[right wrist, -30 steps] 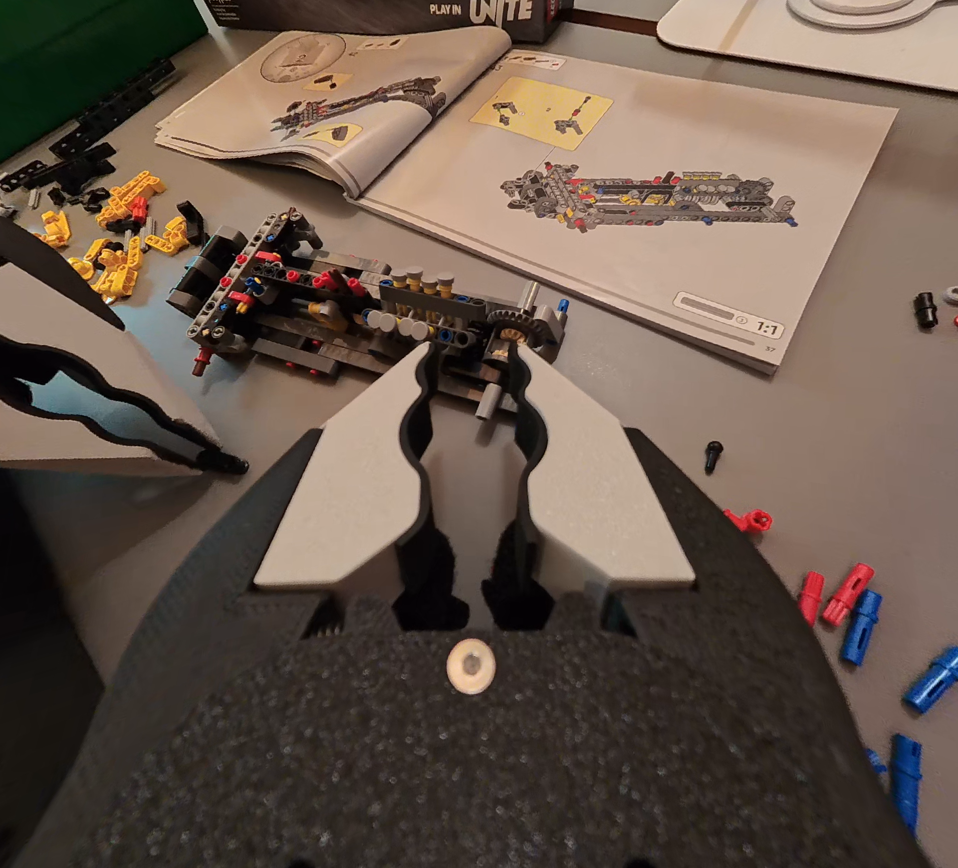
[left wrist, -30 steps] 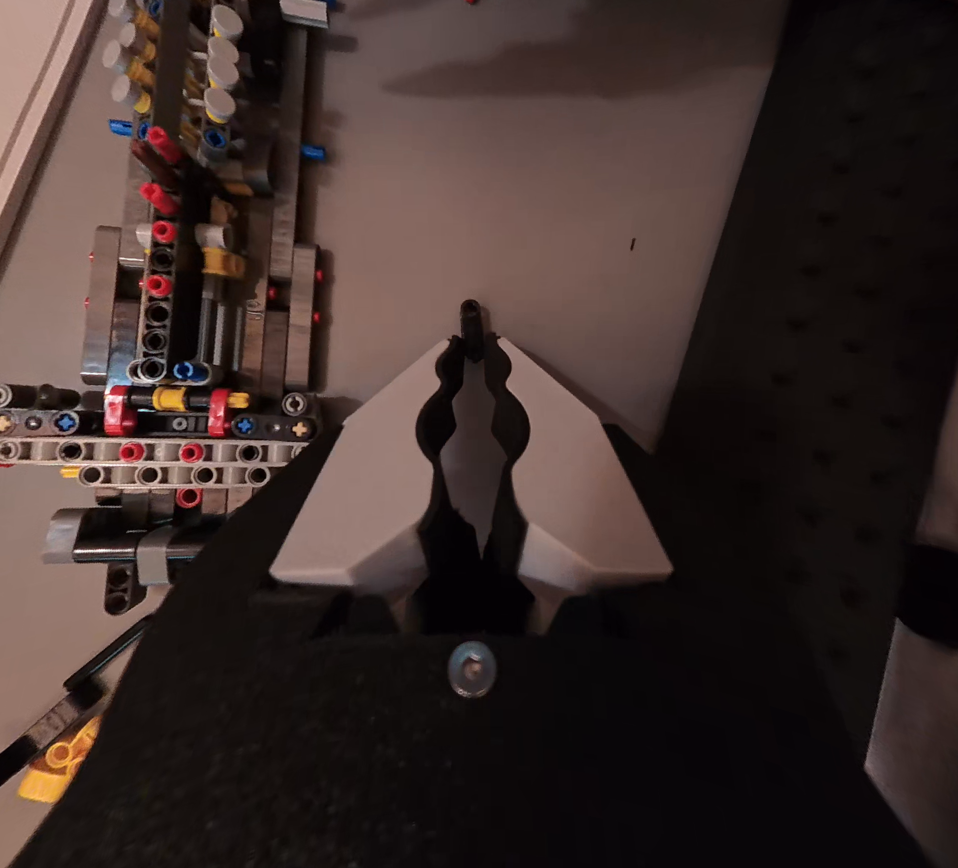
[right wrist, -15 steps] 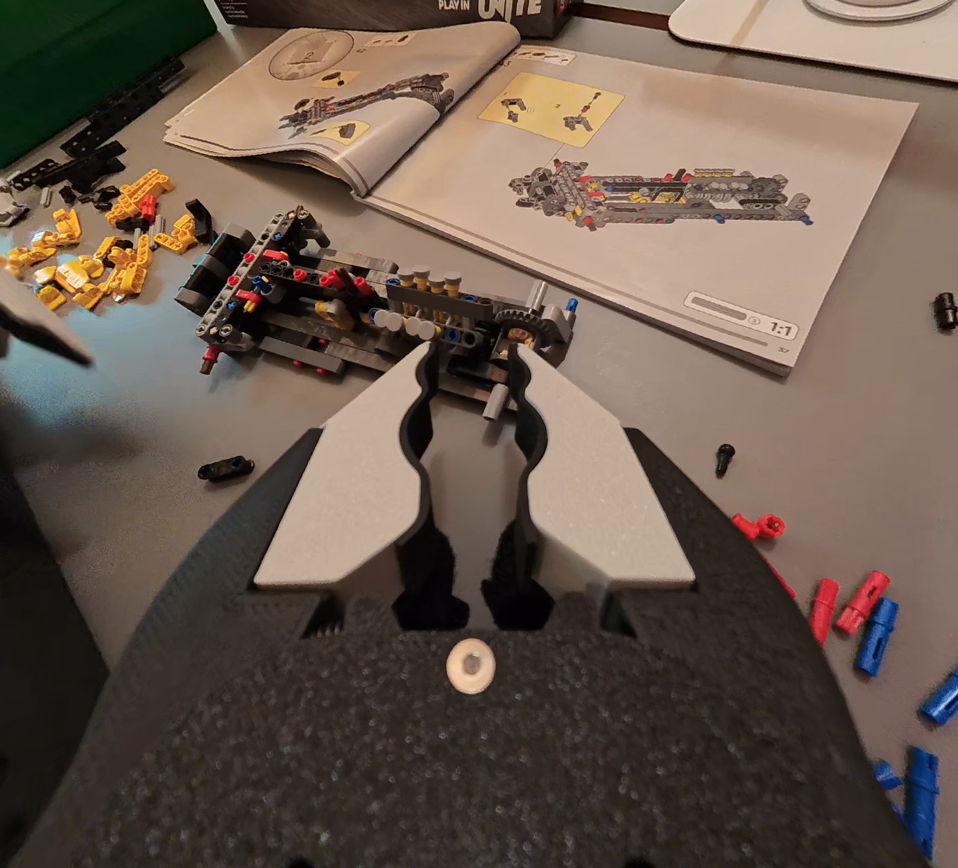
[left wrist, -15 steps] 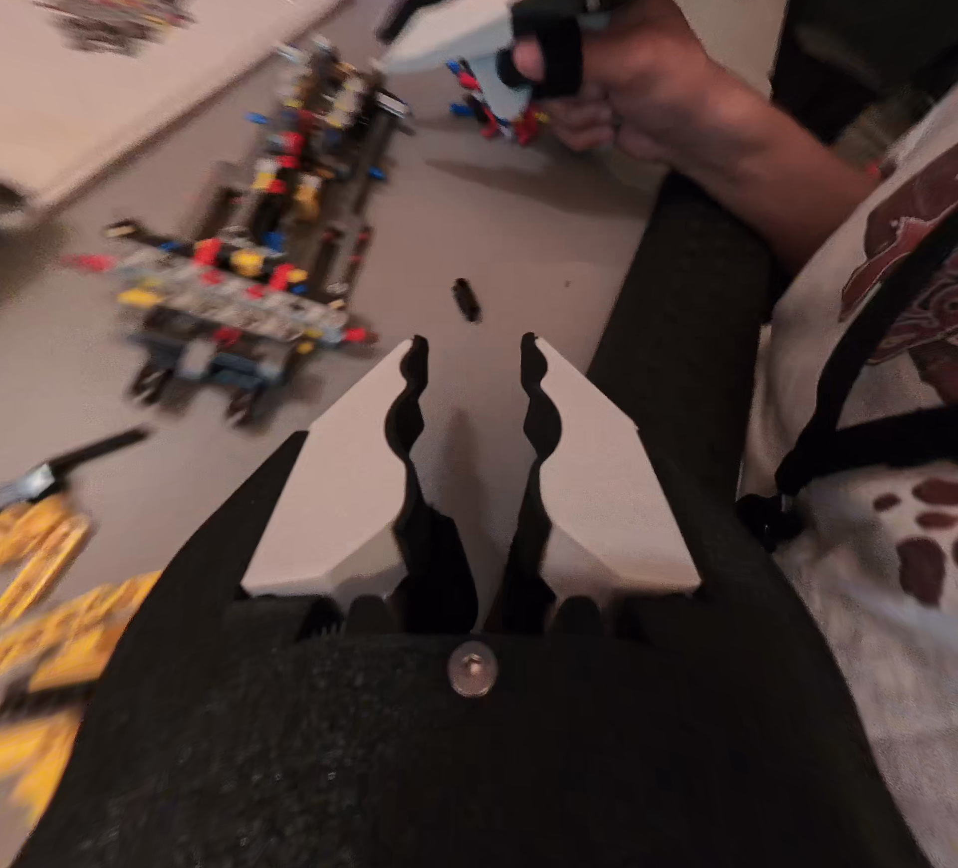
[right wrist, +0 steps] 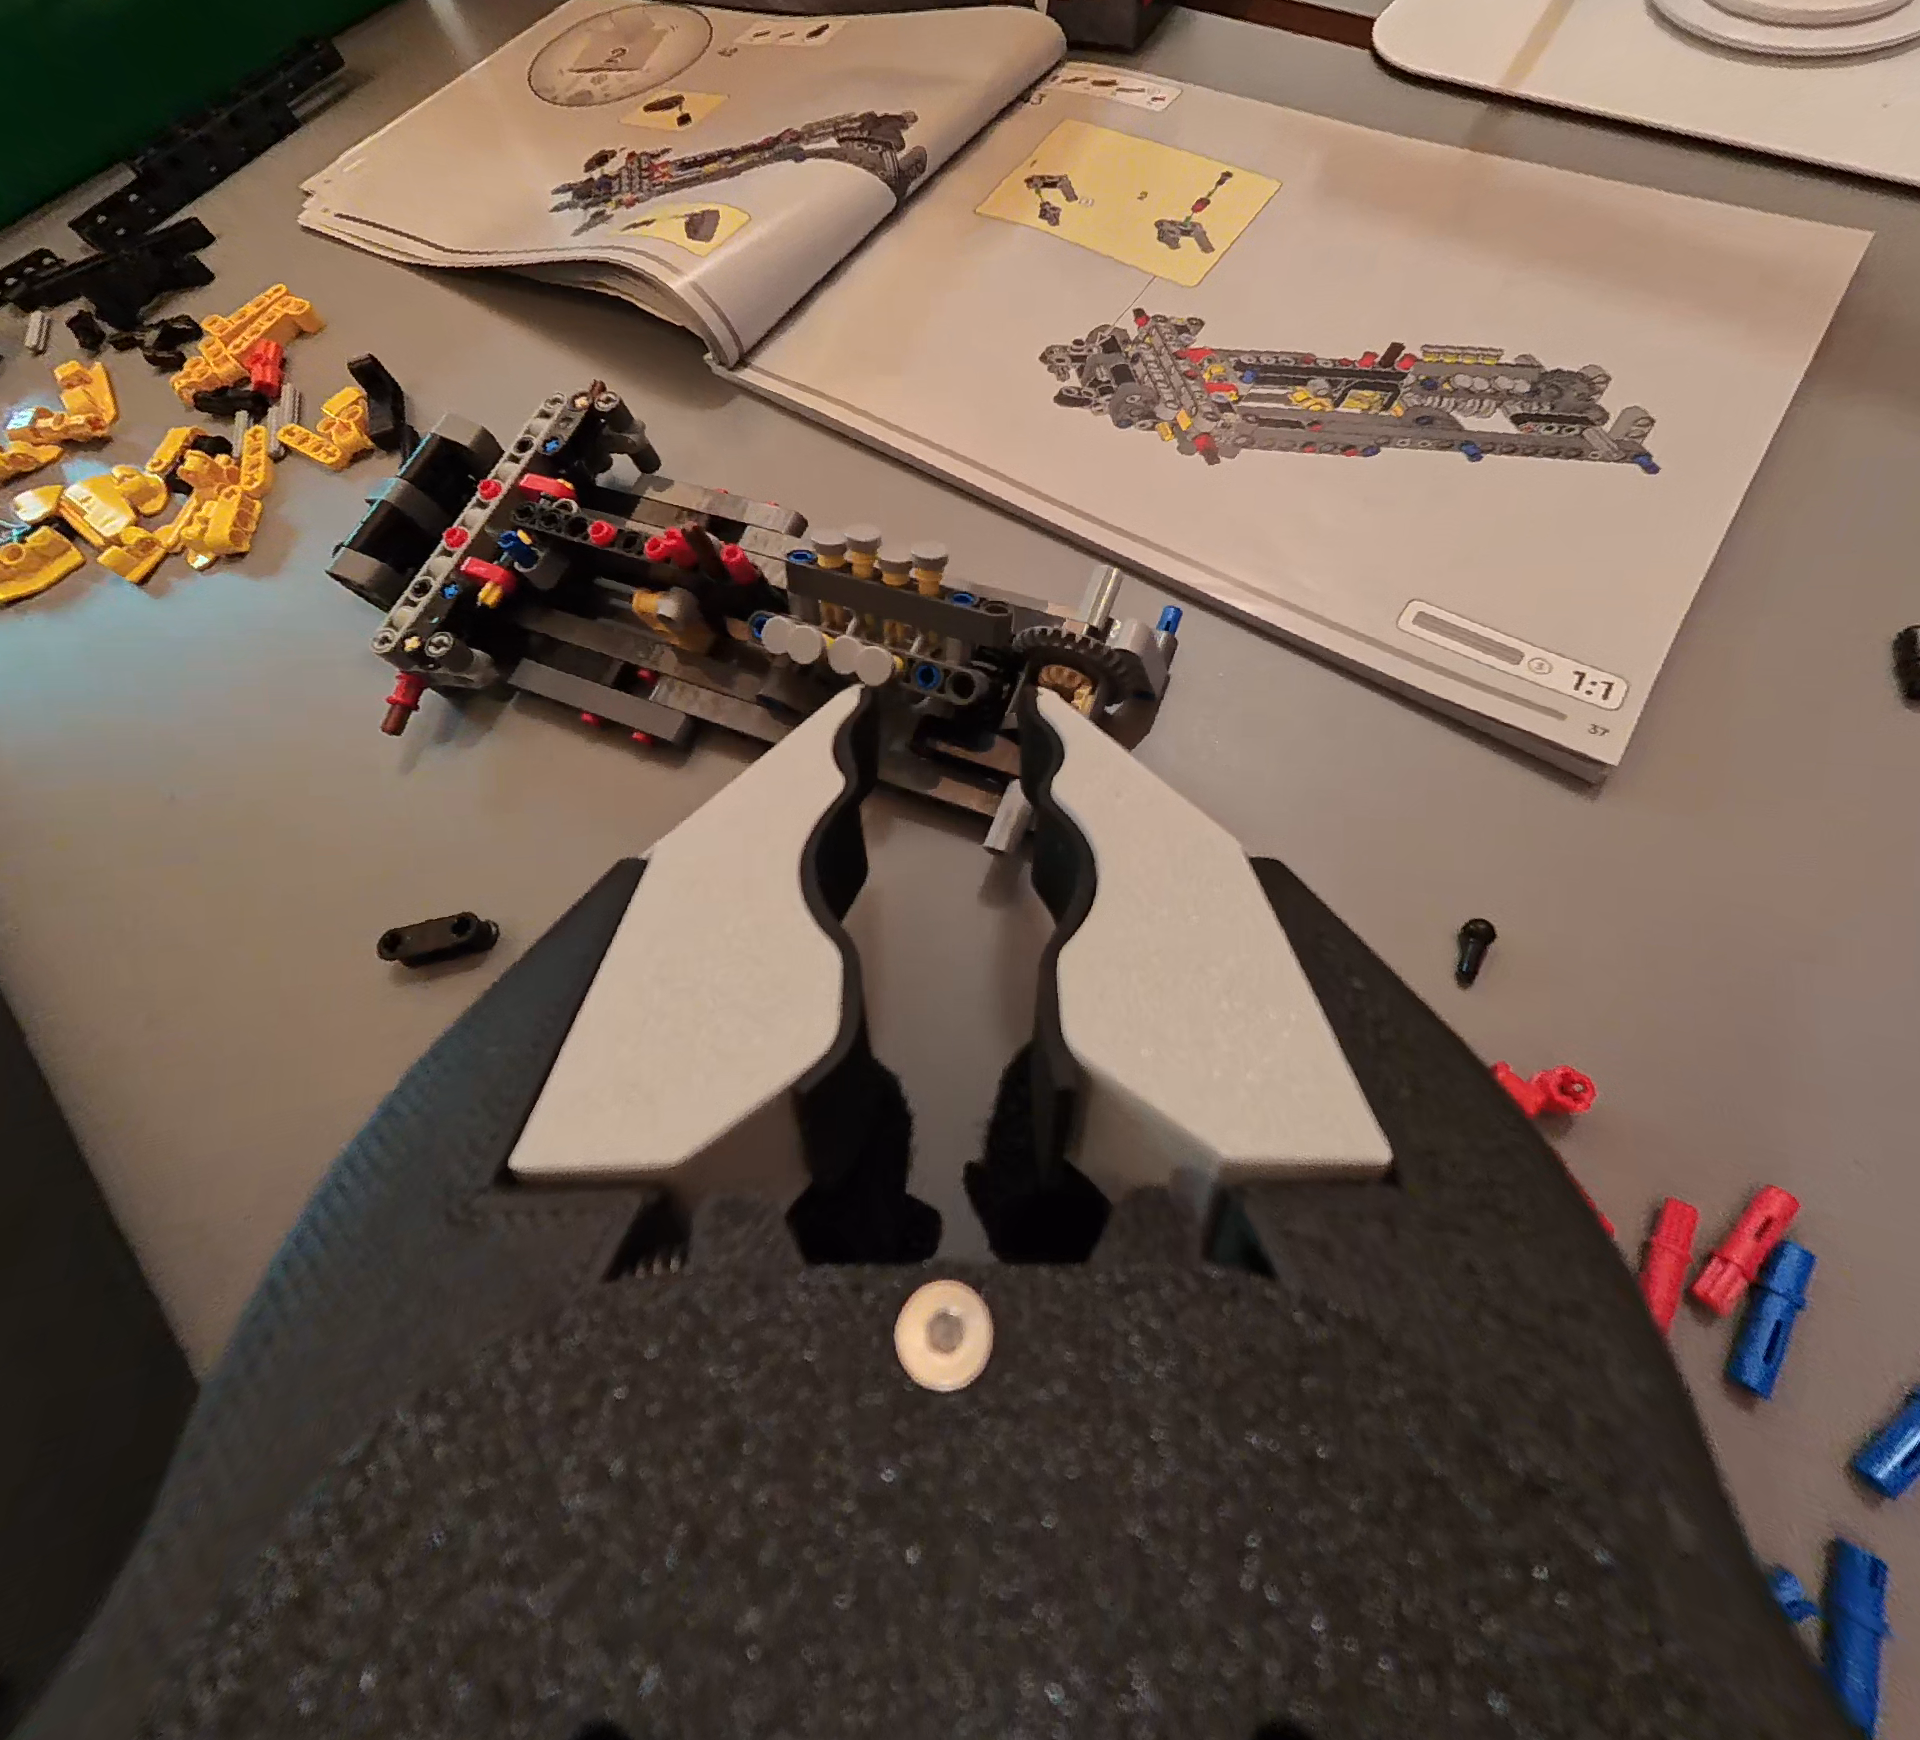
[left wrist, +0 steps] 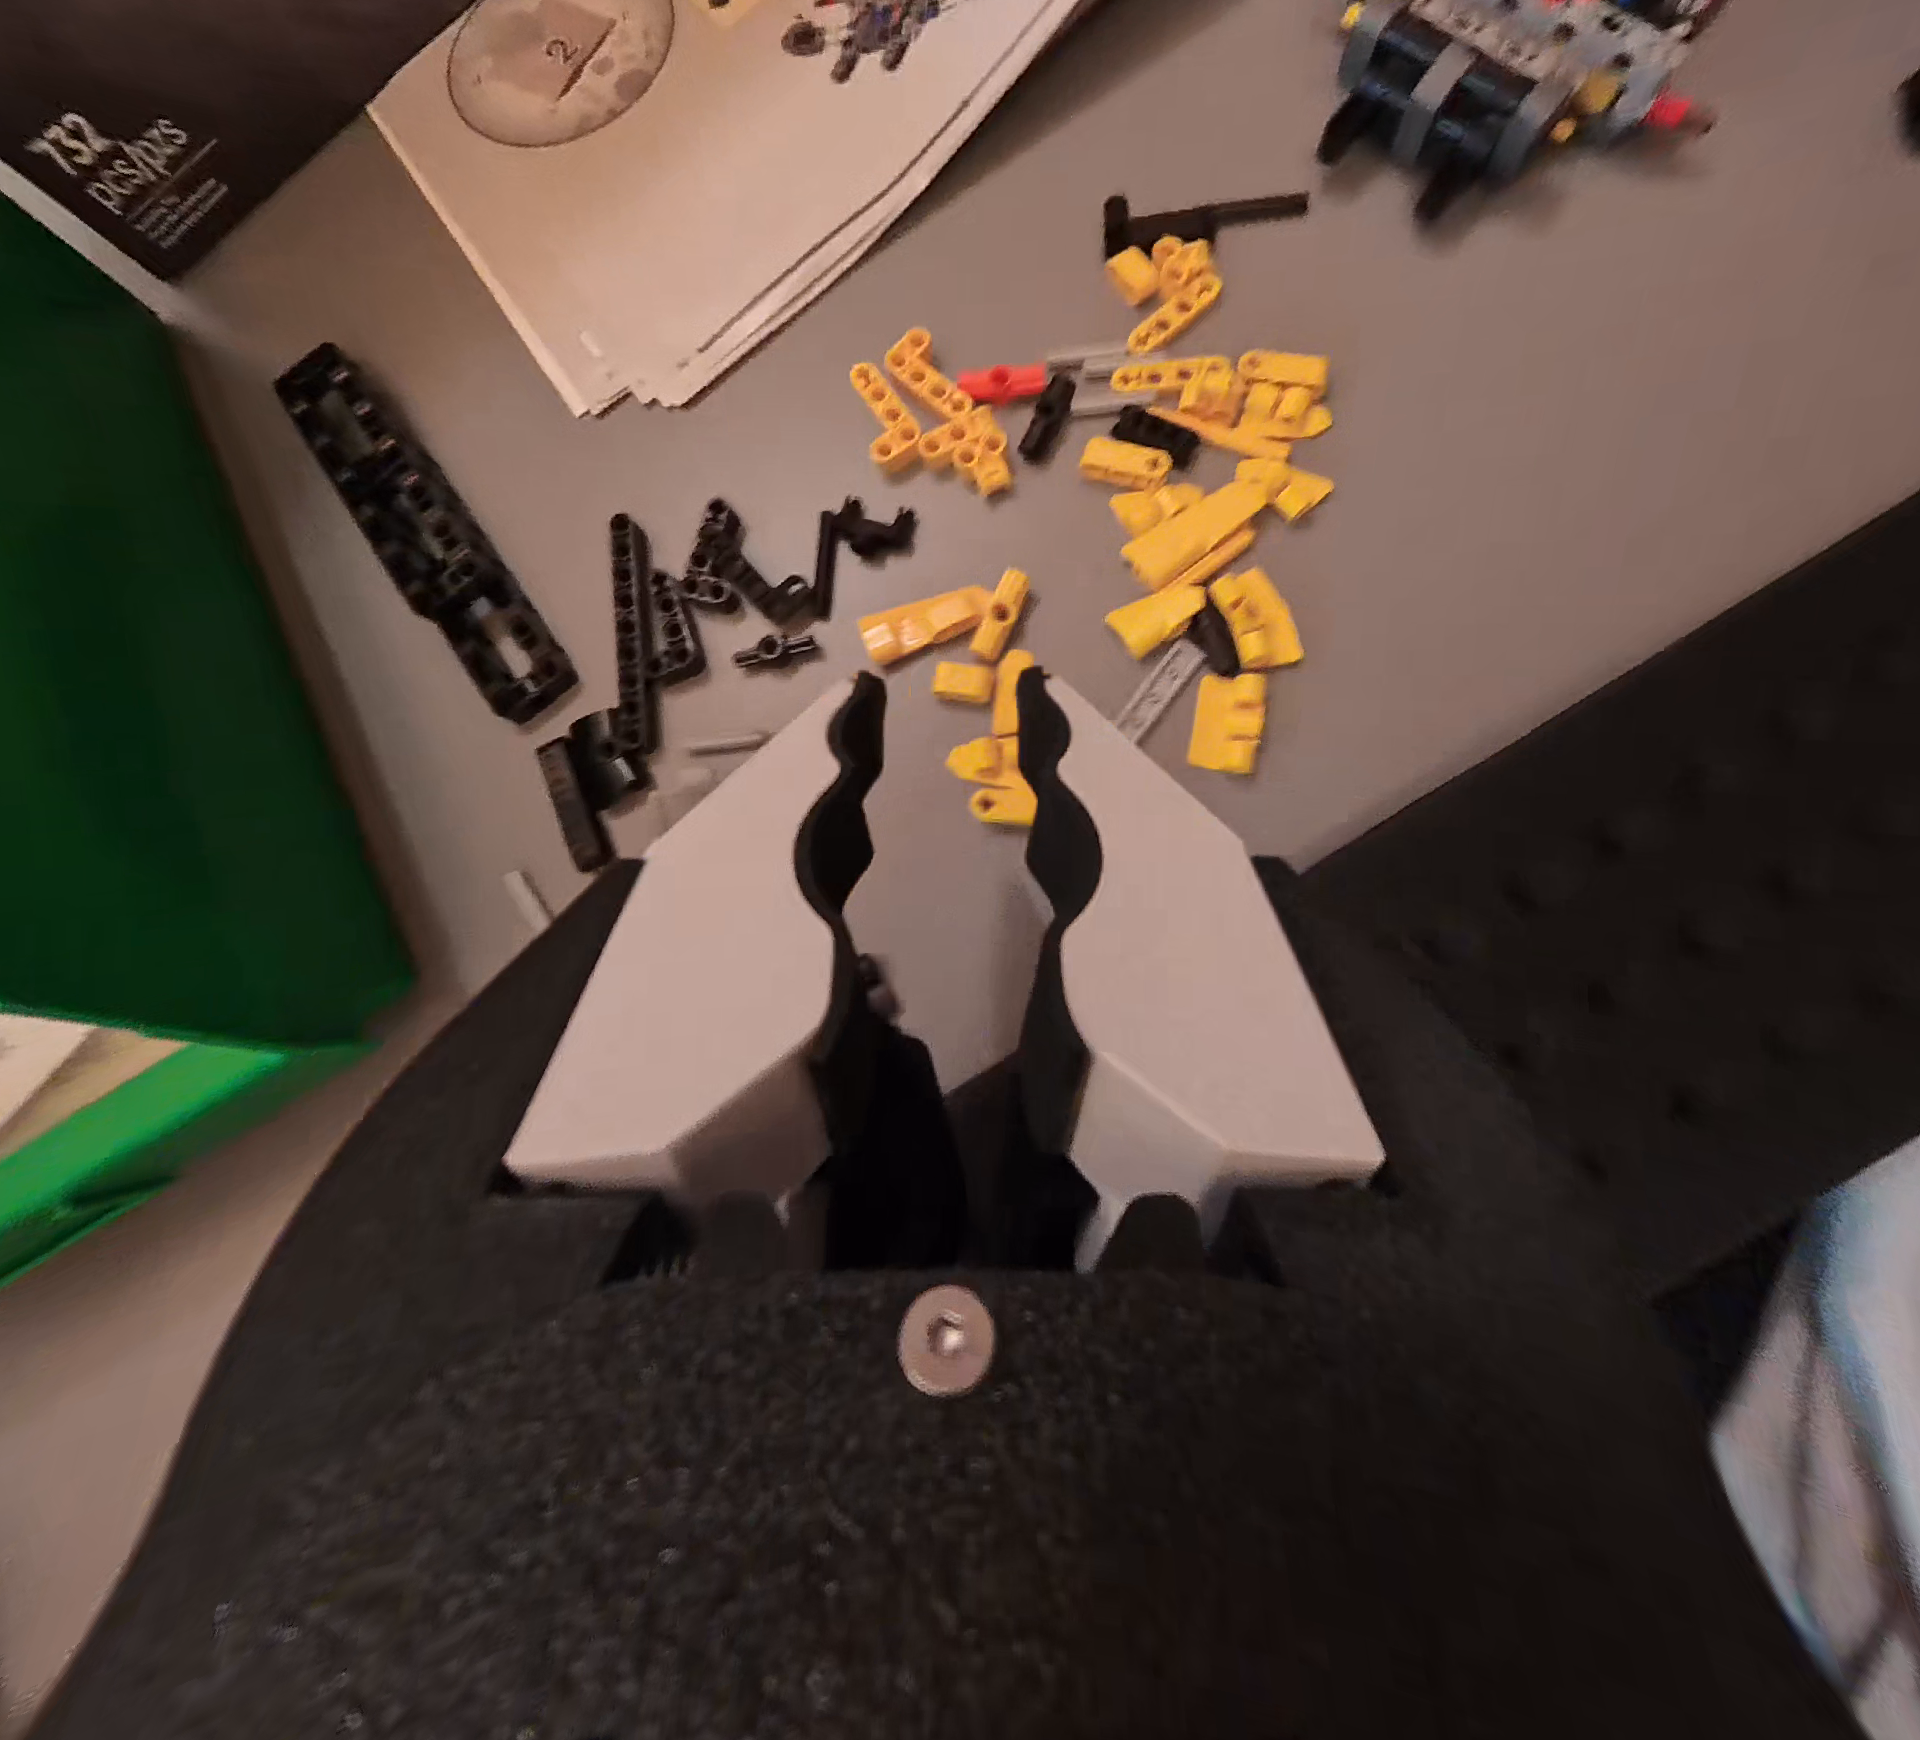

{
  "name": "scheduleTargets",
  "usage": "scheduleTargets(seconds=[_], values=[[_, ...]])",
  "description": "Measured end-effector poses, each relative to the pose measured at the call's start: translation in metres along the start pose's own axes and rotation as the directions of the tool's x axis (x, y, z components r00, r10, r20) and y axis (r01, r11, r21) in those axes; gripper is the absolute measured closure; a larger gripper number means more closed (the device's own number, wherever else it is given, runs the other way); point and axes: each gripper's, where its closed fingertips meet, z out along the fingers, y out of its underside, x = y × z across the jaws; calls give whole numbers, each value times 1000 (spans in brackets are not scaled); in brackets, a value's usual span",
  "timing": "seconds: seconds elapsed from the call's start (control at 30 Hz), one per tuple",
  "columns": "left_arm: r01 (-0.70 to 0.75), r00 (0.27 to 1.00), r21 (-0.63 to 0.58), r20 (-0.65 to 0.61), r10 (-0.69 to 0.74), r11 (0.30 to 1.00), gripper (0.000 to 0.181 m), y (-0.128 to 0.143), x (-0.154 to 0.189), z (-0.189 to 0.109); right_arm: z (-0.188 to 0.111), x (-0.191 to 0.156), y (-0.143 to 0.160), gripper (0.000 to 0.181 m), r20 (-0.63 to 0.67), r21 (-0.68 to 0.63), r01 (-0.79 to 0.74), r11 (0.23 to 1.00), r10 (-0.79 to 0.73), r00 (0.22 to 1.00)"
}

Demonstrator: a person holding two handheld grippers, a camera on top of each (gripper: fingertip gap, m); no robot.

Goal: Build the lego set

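L claw (left wrist: 948,691) released, empty, over scattered yellow plastic lego bits (left wrist: 1195,485) on grey surface (left wrist: 1455,402) | half-built grey/black lego chassis (right wrist: 727,589) mid-surface, near open paper instr booklet (right wrist: 1299,360) | R claw (right wrist: 948,711) released, tips just short of chassis gear end

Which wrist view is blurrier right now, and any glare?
Left wrist view: motion blur, worst at the edges, smearing the chassis build and green bin; yellow pieces stay readable. Right wrist view: sharp on the chassis build and manual, mild sheen on the open pages, wide-angle bending at the edges.
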Motion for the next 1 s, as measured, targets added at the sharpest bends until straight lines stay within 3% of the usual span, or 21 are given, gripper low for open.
scheduleTargets(seconds=[0.17, 0.53, 0.63, 0.77, 0.9, 1.0], values=[[-6, 998, -98, 56, 11, 995, 155, 29, -27, 1, 1, 1, 1, 156, -13, -7, 12, 1000, -12, 1000], [44, 992, -221, 129, -15, 974, 155, 78, -42, -14, 6, -5, 2, 156, 2, -26, 39, 999, -39, 999], [57, 995, -164, 91, -42, 985, 155, 67, -37, -14, 7, -7, 2, 156, 3, -31, 46, 998, -46, 999], [-130, 987, -143, 70, 142, 981, 155, 31, -45, 10, 7, -8, 2, 156, 9, -31, 47, 998, -46, 999], [-363, 932, -242, -64, 358, 900, 155, 26, -52, 41, 6, -6, 4, 156, -5, -36, 57, 998, -57, 998], [-460, 887, -267, -179, 425, 847, 156, 25, -54, 53, 4, -1, 6, 156, -19, -37, 48, 998, -48, 999]])
